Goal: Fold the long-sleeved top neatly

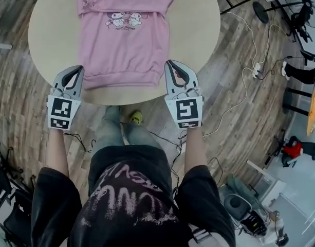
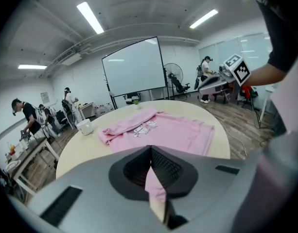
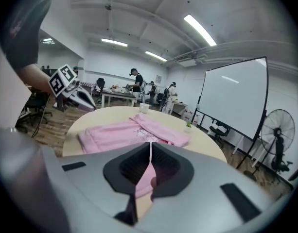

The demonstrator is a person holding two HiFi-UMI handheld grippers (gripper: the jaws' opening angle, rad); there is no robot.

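Hem fold pending: left gripper (image 1: pixel 76 70) and right gripper (image 1: pixel 170 64), jaws closed on nothing, flank the pink top (image 1: pixel 124 40) at mid-frame; next, each likely must open and pinch a hem corner.

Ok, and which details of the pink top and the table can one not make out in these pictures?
- Collar of the pink top: cut off by the head view's top edge.
- The lettering under its cartoon print: too small, blurred in every view.
- The top's near side: hidden behind the left gripper and right gripper in their own views.
- Inside of the white cup: too small in both gripper views.
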